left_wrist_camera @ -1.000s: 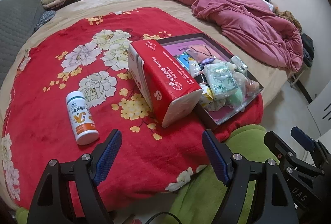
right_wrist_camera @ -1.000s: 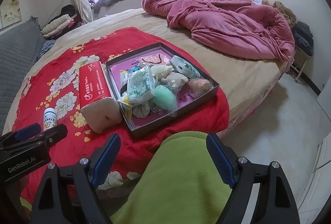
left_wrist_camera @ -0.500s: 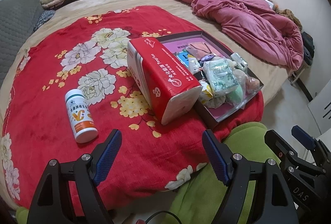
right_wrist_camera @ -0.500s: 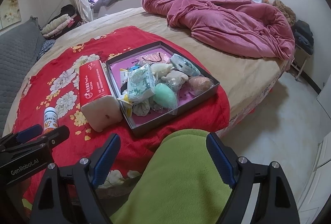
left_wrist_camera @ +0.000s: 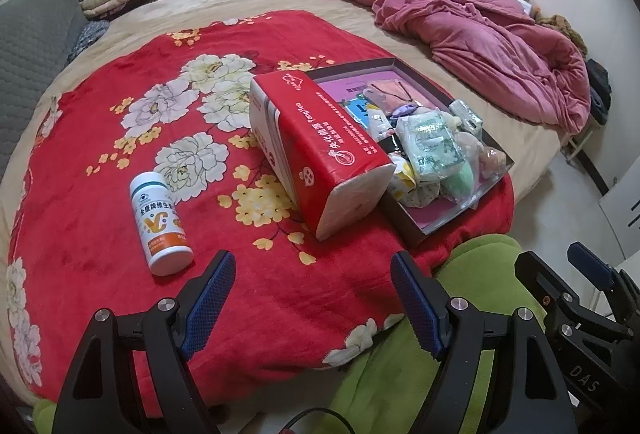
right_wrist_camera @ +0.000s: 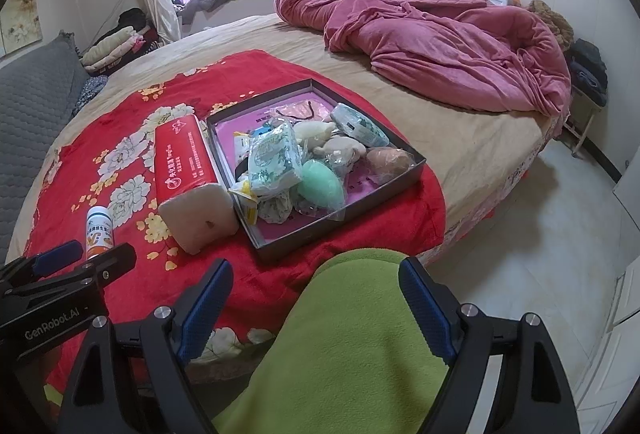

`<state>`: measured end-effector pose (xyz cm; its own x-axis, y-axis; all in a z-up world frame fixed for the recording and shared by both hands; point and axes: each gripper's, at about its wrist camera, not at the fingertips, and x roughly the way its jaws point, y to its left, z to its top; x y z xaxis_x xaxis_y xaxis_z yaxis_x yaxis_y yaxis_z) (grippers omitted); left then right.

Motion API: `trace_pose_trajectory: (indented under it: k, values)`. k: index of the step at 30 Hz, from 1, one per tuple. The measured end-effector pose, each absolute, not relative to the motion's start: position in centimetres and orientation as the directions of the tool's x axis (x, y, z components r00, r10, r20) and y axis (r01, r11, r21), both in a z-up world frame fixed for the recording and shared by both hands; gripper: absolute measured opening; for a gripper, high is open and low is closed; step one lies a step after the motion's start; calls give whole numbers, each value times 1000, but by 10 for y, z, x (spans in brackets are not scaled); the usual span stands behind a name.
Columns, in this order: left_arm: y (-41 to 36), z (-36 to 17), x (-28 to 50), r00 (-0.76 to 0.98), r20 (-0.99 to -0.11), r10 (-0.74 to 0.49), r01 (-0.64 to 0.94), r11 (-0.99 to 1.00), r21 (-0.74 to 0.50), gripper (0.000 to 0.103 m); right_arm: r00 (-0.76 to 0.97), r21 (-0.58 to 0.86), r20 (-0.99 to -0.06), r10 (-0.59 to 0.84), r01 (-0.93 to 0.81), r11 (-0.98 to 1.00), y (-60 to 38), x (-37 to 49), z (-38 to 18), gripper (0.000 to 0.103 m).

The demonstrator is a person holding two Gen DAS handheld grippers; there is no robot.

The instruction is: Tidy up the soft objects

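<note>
A dark shallow box (right_wrist_camera: 416, 173) (left_wrist_camera: 404, 230) on the red floral blanket (left_wrist_camera: 100, 193) (right_wrist_camera: 128, 121) holds several soft items: a green-white wipes pack (right_wrist_camera: 276, 157) (left_wrist_camera: 430, 145), a mint egg-shaped sponge (right_wrist_camera: 322, 185) and cream plush pieces (right_wrist_camera: 320, 131). A red tissue pack (left_wrist_camera: 320, 149) (right_wrist_camera: 186, 161) lies beside the box on its left. A white bottle (left_wrist_camera: 160, 222) (right_wrist_camera: 99, 230) lies left of the pack. My left gripper (left_wrist_camera: 312, 298) is open and empty, near the bed's front edge. My right gripper (right_wrist_camera: 316, 302) is open and empty, above green fleece (right_wrist_camera: 352, 354).
A rumpled pink quilt (right_wrist_camera: 432, 33) (left_wrist_camera: 460, 21) covers the far right of the bed. A grey quilted cushion (left_wrist_camera: 28, 45) is at the left. Folded clothes (right_wrist_camera: 116, 49) lie near the window. The floor (right_wrist_camera: 540, 234) is to the right.
Both grippers have shifted slightly, so the scene sits a little differently in view. Both stay open and empty. No object has moved.
</note>
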<state>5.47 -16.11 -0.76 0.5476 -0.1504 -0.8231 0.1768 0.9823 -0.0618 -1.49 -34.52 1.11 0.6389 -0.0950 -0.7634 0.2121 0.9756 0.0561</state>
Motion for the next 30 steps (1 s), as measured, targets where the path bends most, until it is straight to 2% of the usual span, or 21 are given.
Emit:
trace_pose_trajectory:
  k: [30]
  values:
    - [-163,-12,54,532,-833,-151,184,981,-60,81,632,55,-769,-94,213,976,-344,-17,9,84]
